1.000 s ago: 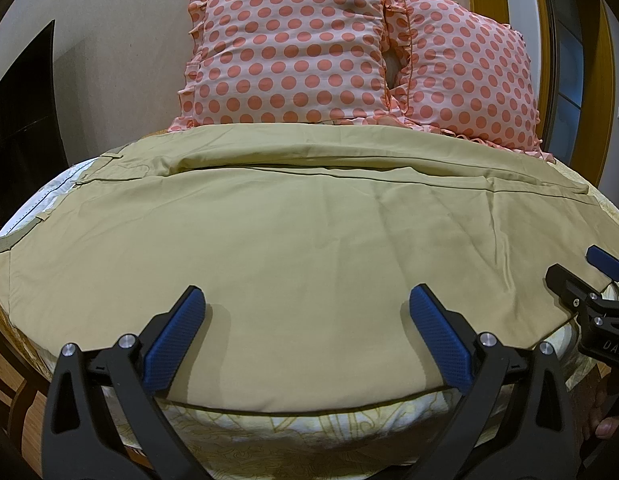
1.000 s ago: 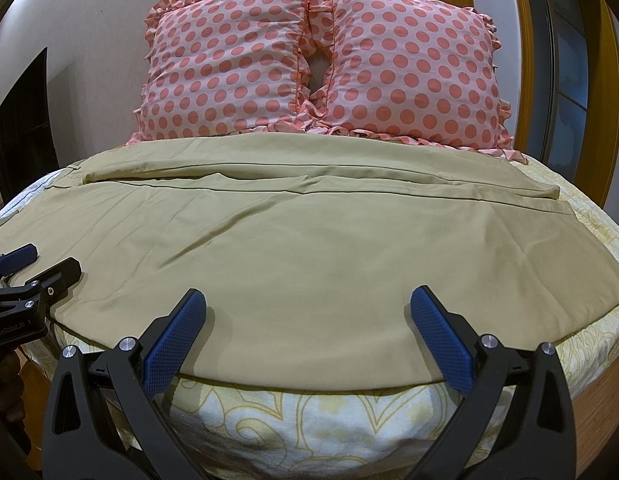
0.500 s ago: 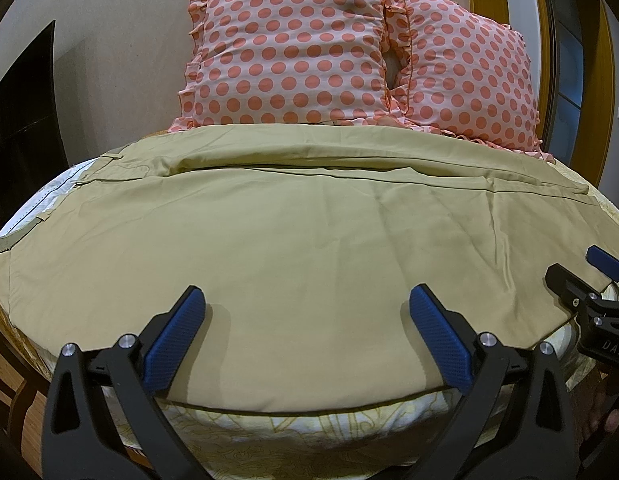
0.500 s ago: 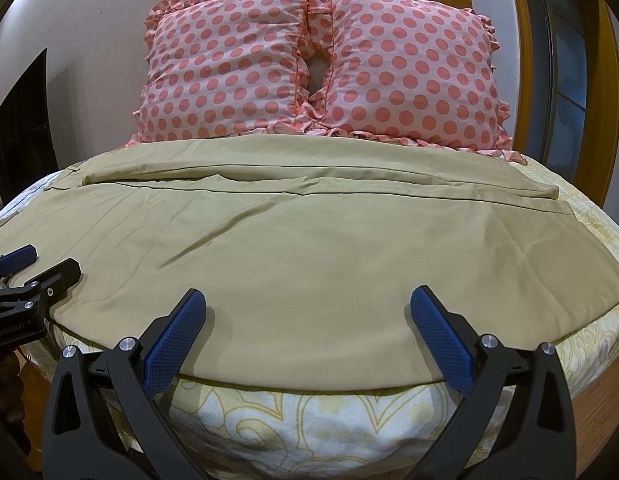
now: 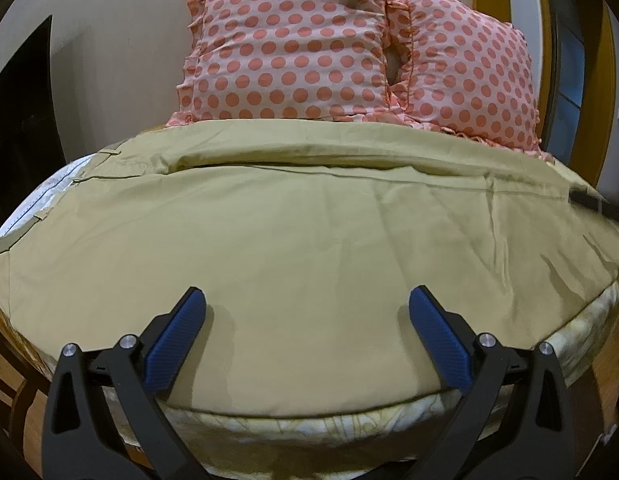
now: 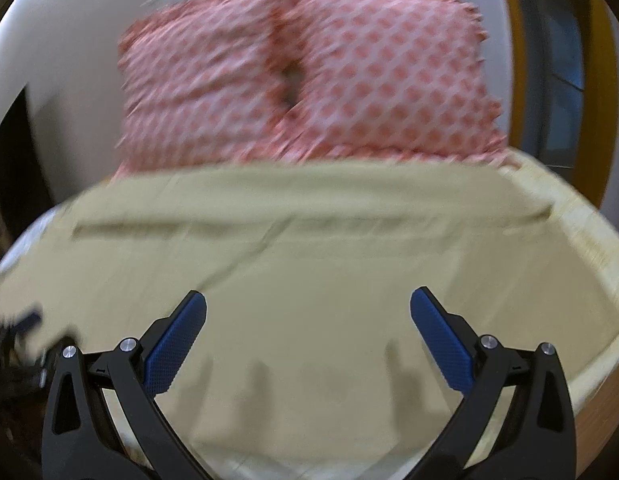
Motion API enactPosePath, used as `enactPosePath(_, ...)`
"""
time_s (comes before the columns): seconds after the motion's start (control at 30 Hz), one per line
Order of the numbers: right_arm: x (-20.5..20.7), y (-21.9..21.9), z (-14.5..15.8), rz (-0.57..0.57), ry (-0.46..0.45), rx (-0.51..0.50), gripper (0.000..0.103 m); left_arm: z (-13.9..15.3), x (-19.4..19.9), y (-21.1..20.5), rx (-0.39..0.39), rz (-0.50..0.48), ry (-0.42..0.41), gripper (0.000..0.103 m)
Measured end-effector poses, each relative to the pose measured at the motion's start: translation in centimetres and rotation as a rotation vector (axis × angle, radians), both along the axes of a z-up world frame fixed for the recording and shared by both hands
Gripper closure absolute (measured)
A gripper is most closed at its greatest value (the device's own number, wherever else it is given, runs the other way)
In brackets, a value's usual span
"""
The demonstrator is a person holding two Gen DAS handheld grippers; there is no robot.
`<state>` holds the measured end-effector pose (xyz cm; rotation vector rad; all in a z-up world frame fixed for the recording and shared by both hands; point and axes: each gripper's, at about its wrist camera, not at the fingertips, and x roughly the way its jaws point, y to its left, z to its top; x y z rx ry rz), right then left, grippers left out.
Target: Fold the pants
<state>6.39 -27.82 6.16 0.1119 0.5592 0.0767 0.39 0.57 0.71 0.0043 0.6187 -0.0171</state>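
Observation:
Khaki pants (image 5: 309, 248) lie spread flat across the bed, one layer folded over along the far edge near the pillows; they also show in the blurred right wrist view (image 6: 309, 272). My left gripper (image 5: 307, 308) is open and empty, hovering over the near edge of the pants. My right gripper (image 6: 308, 308) is open and empty, over the pants further in from the bed's near edge. A dark blurred shape at the far right of the left wrist view (image 5: 589, 200) looks like the right gripper. The left gripper shows blurred at the left edge of the right wrist view (image 6: 25, 320).
Two pink polka-dot pillows (image 5: 293, 48) stand against the wall at the head of the bed, also in the right wrist view (image 6: 309, 76). A patterned cream bedsheet (image 5: 309, 420) shows under the pants. A wooden bed frame (image 6: 597, 400) runs along the right.
My right gripper has moved forward over the pants, fast enough to blur its view. My left gripper has edged slightly forward. Both stay open.

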Motion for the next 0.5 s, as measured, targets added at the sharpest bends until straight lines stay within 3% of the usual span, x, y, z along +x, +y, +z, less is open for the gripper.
enactPosePath(0.13, 8.0, -5.9, 2.8, -0.157, 0.073, 0.076, 0.001, 3.0, 0.9, 1.1, -0.006, 0.034, -0.054, 0.002)
enactPosePath(0.23, 15.8, -10.6, 2.5, -0.316, 0.177, 0.149, 0.001, 5.1, 2.7, 1.6, 0.023, 0.068, -0.082, 0.002)
enactPosePath(0.27, 18.7, -12.0, 2.0, -0.373, 0.222, 0.166, 0.003, 5.3, 3.2, 1.6, 0.028, 0.073, -0.084, 0.002)
enactPosePath(0.37, 25.4, -15.1, 0.3, -0.498, 0.299, 0.136, 0.025, 6.4, 4.9, 1.8, 0.042, 0.093, -0.094, 0.002)
enactPosePath(0.5, 31.1, -17.8, -2.3, -0.639, 0.378, 0.120, 0.031, 6.8, 6.6, 1.9, 0.047, 0.106, -0.095, 0.002)
